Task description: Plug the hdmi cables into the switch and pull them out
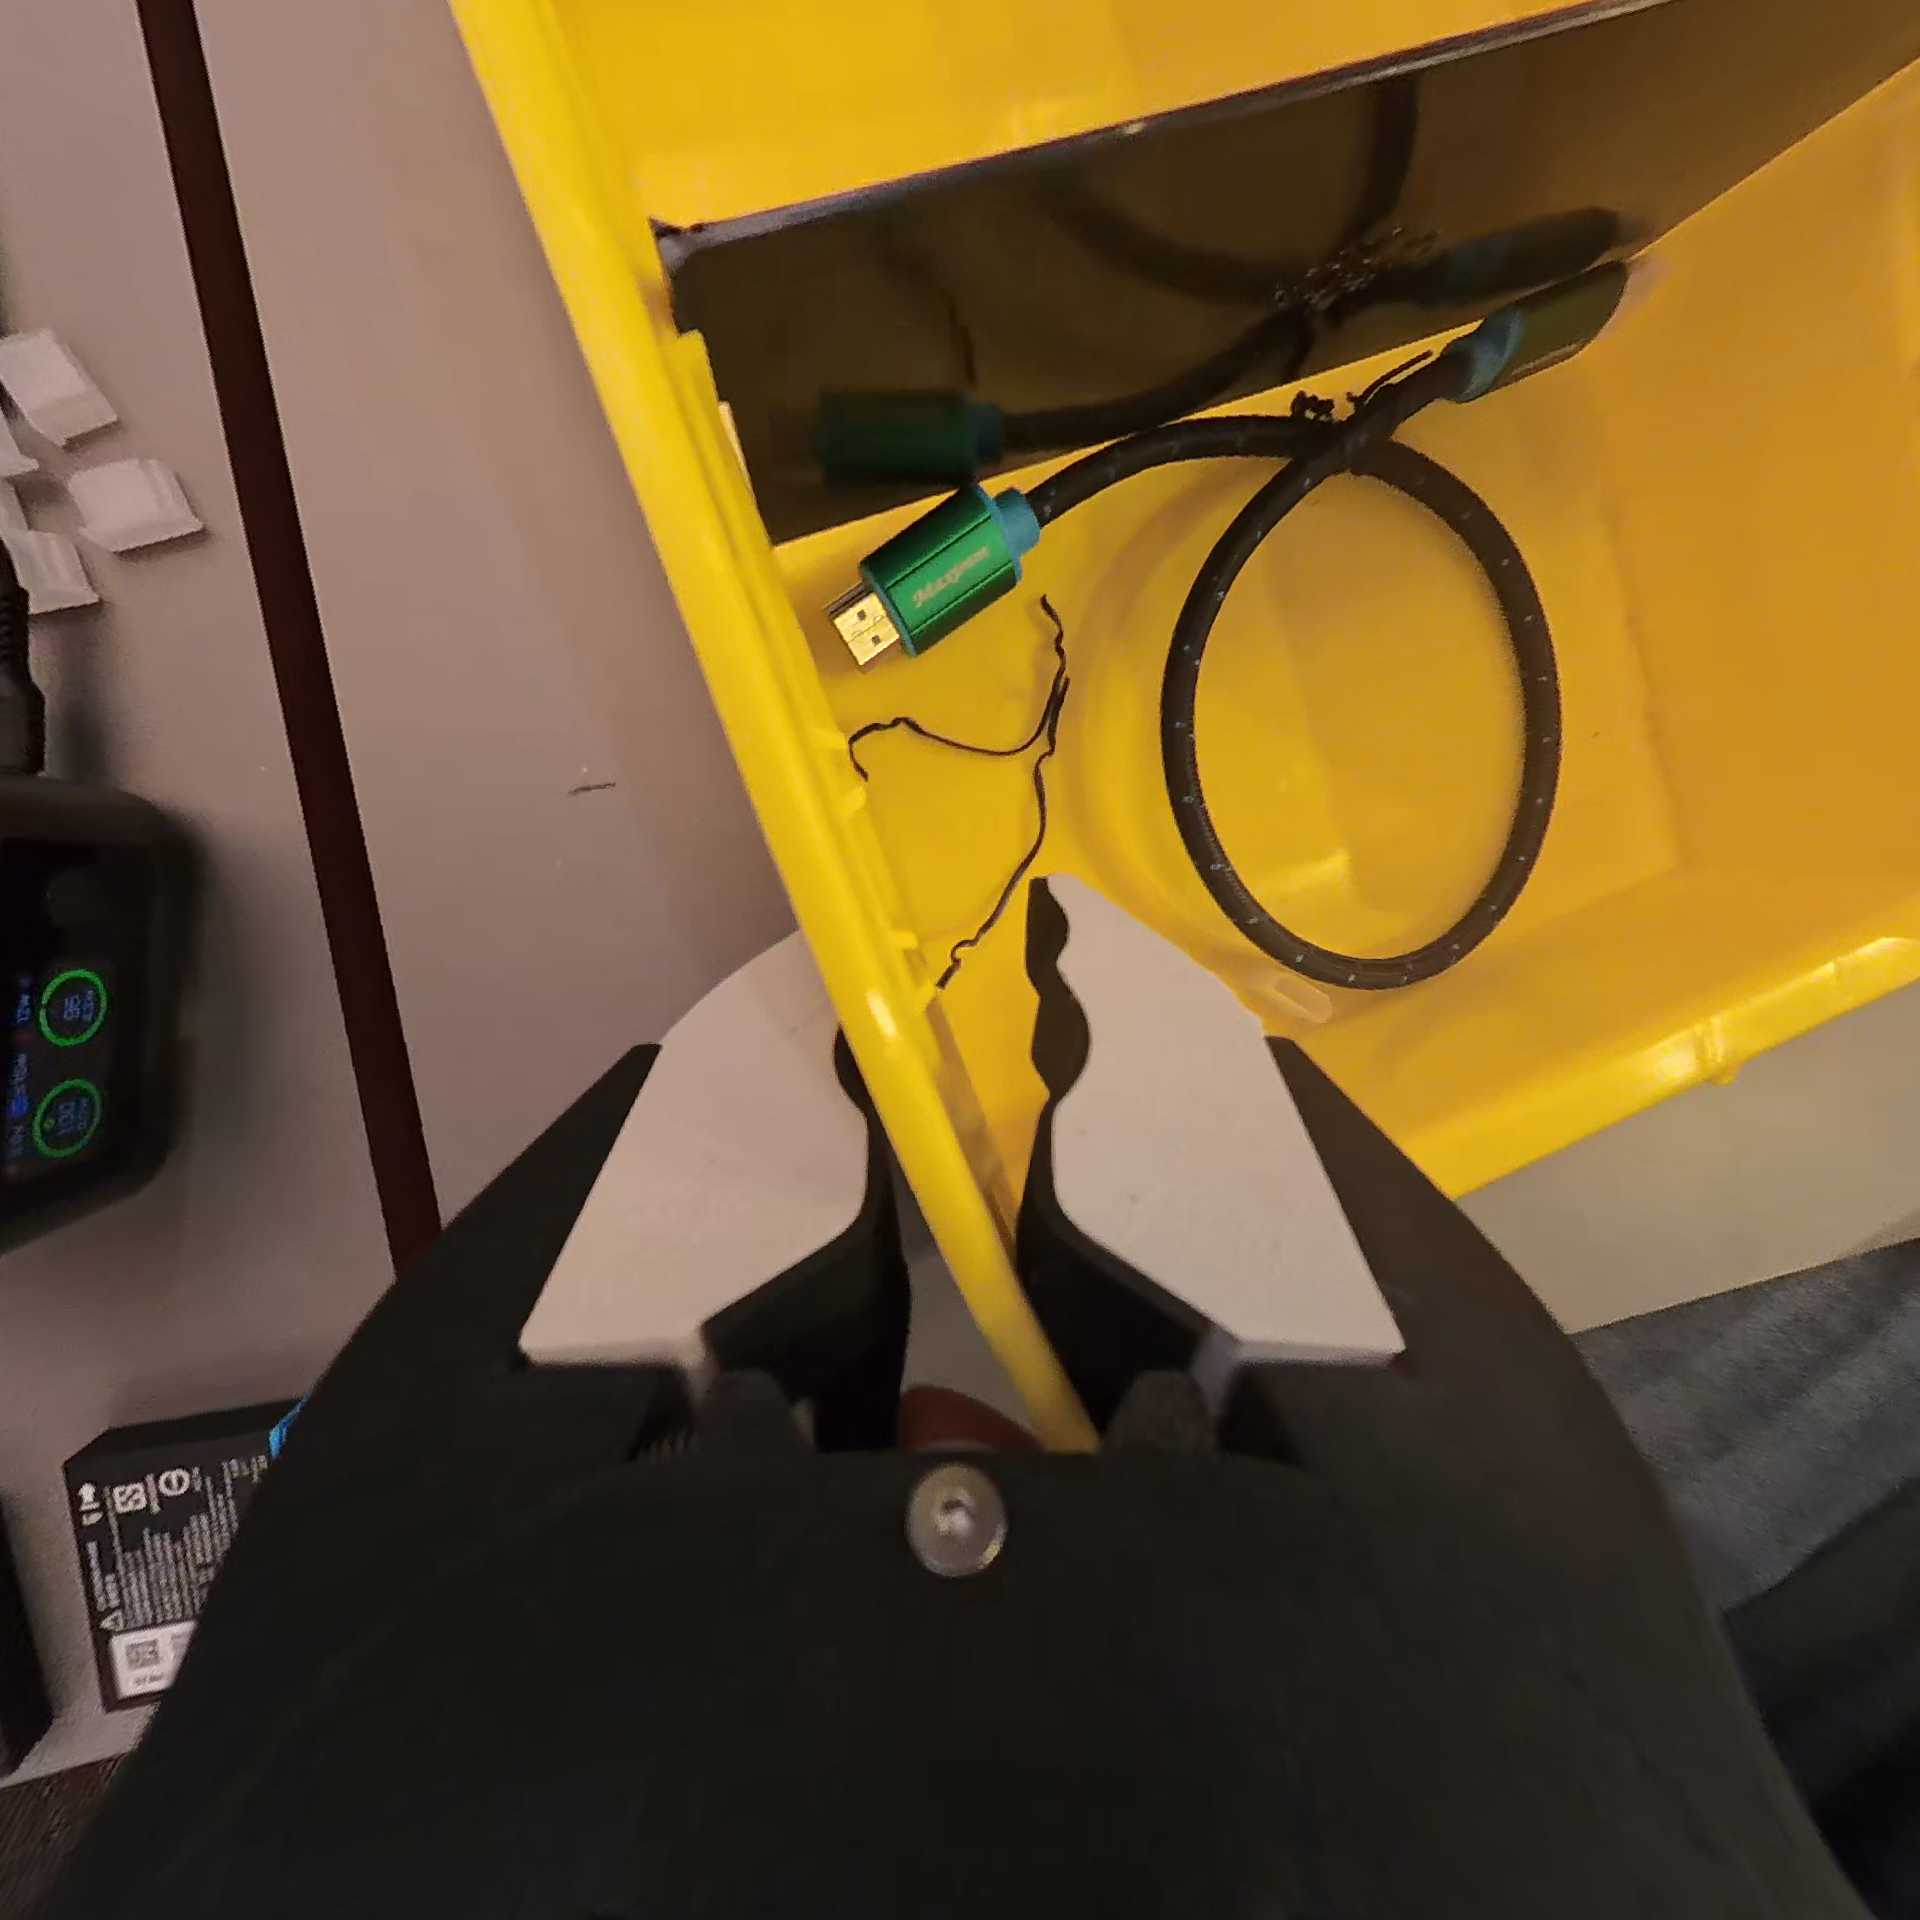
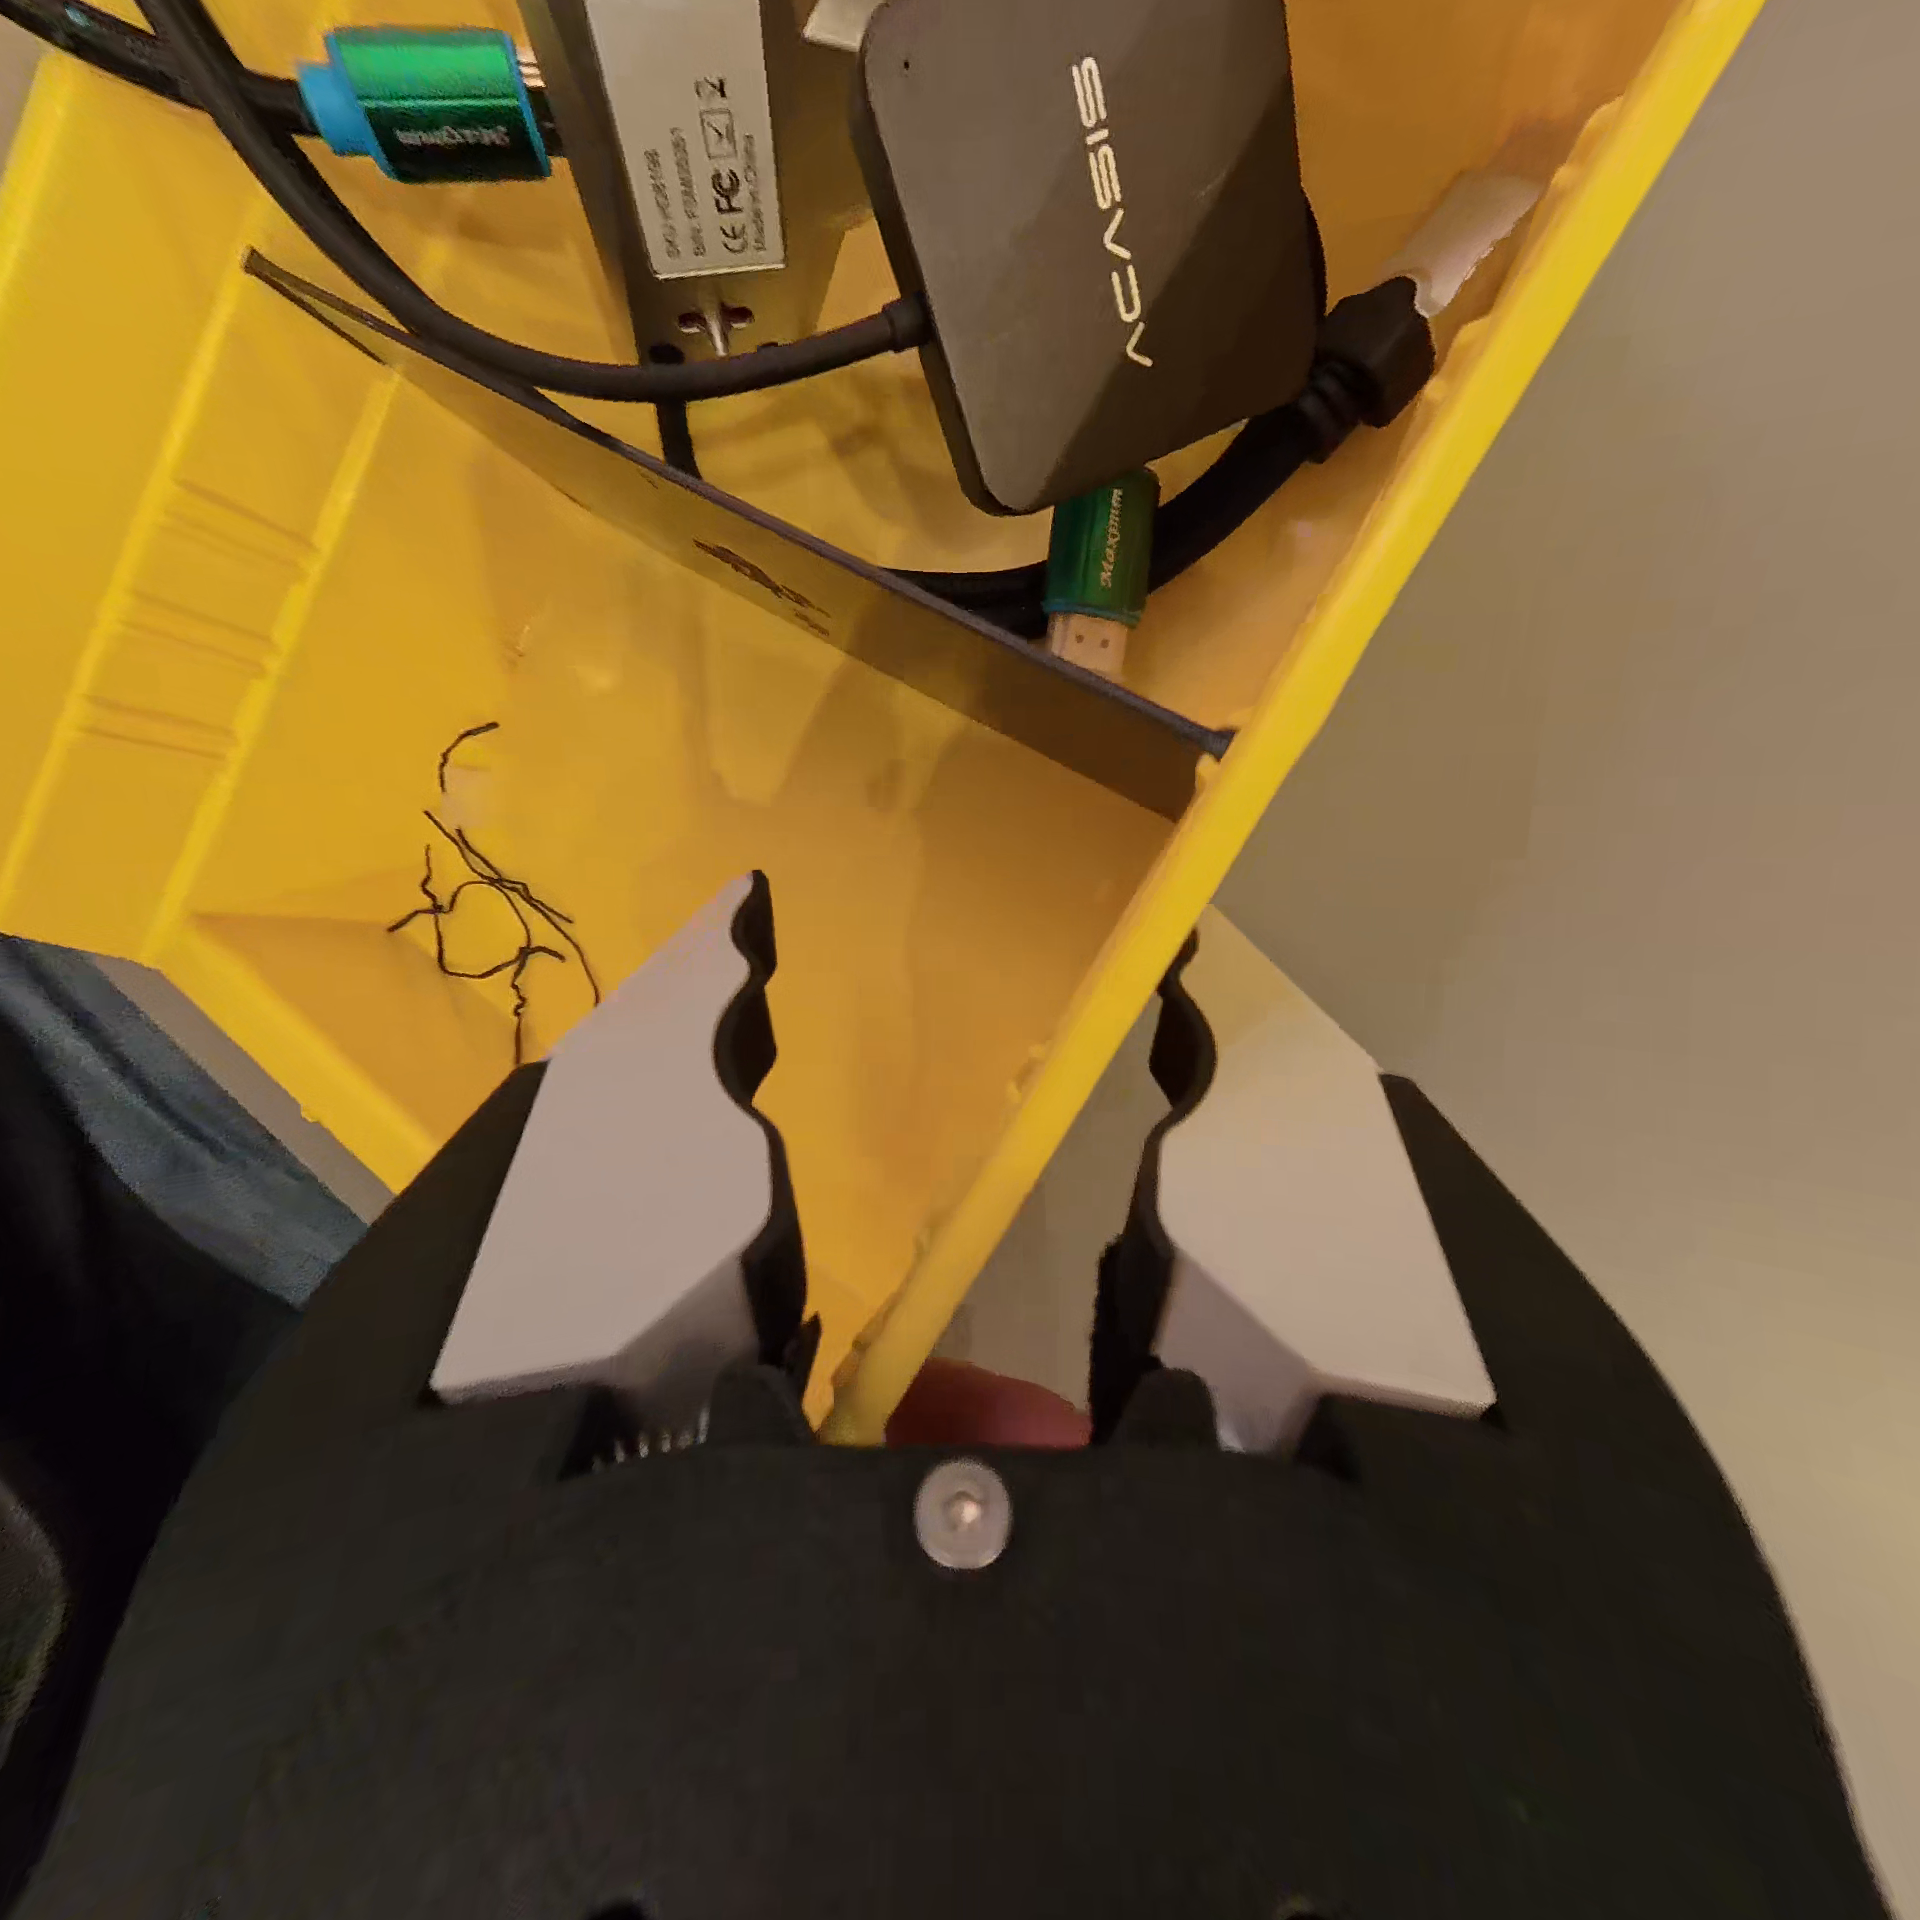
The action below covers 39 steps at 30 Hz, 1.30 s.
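Note:
A yellow bin [image 1: 1299,125] is split by a dark divider [image 2: 831,613]. In the left wrist view, a braided HDMI cable [image 1: 1361,707] lies coiled inside, with a loose green plug [image 1: 935,582] and a second plug [image 1: 1548,322] by the divider. Beyond the divider lie the grey labelled switch [image 2: 686,135], with a green plug [image 2: 426,104] at its side, a dark grey hub [image 2: 1091,239] and another loose green plug [image 2: 1101,551]. My left gripper [image 1: 935,935] is clamped on the bin's left wall. My right gripper [image 2: 971,914] is open and straddles the right rim [image 2: 1299,675].
Loose black threads [image 1: 977,748] lie on the bin floor, also in the right wrist view [image 2: 488,904]. Left of the bin are a power unit with a lit screen [image 1: 73,1039], a dark labelled box [image 1: 145,1558] and white clips [image 1: 94,468]. Blue-grey cloth [image 1: 1766,1403] lies below the bin. Spacing between my two grippers at the tips: around 75 centimetres.

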Motion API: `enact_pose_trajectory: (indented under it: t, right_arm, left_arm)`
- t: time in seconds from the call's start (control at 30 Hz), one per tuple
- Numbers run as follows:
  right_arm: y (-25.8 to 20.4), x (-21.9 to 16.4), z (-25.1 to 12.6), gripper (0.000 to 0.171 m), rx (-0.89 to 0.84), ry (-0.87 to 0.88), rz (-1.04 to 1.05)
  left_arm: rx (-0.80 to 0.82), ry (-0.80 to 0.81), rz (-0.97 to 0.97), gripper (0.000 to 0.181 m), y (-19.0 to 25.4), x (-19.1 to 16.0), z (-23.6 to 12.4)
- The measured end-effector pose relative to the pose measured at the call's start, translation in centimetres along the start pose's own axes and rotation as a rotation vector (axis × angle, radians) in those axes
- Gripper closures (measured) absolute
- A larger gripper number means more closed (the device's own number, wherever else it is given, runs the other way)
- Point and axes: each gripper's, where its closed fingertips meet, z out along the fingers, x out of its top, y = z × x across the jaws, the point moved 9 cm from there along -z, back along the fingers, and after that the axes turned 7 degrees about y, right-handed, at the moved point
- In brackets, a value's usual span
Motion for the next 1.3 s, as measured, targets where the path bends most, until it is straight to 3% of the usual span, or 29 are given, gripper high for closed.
enact_pose_trajectory:
  t: [0.03, 0.2, 0.43, 0.7, 0.8, 0.93, 1.0, 1.13, 1.3]
  right_arm:
    - [-0.9, 0.2, 0.6, 0.096, 0.020, 0.010, -0.009]
    - [-5.4, 1.5, 3.9, 0.086, 0.102, 0.046, -0.027]
    - [-13.2, 3.8, 9.3, 0.047, 0.305, 0.141, 0.007]
    - [-22.4, 6.9, 15.6, 0.017, 0.535, 0.146, 0.058]
    - [-25.5, 7.9, 17.9, 0.020, 0.592, 0.104, 0.016]
    - [-28.9, 8.9, 21.6, 0.042, 0.674, 0.059, -0.016]
    - [-30.2, 9.5, 23.5, 0.029, 0.690, 0.023, -0.011]
    - [-32.0, 11.6, 25.9, 0.029, 0.723, -0.027, -0.064]
    - [-32.9, 12.0, 24.4, 0.028, 0.826, -0.063, -0.132]
  left_arm:
    - [-0.004, 0.006, -0.002, 0.158, 0.1, 0.0, -0.1]
    - [-0.012, 0.075, 0.004, 0.159, 0.6, 0.4, -1.3]
    - [-0.027, 0.204, 0.008, 0.159, 1.8, 1.6, -4.6]
    - [-0.035, 0.330, 0.039, 0.158, 3.7, 2.3, -9.1]
    - [-0.041, 0.370, 0.072, 0.158, 4.9, 2.7, -10.7]
    - [-0.048, 0.410, 0.104, 0.159, 6.6, 3.2, -12.2]
    - [-0.052, 0.426, 0.121, 0.158, 7.3, 3.5, -12.6]
    - [-0.073, 0.437, 0.150, 0.159, 9.0, 4.0, -12.9]
    - [-0.124, 0.436, 0.216, 0.159, 12.2, 5.5, -12.6]
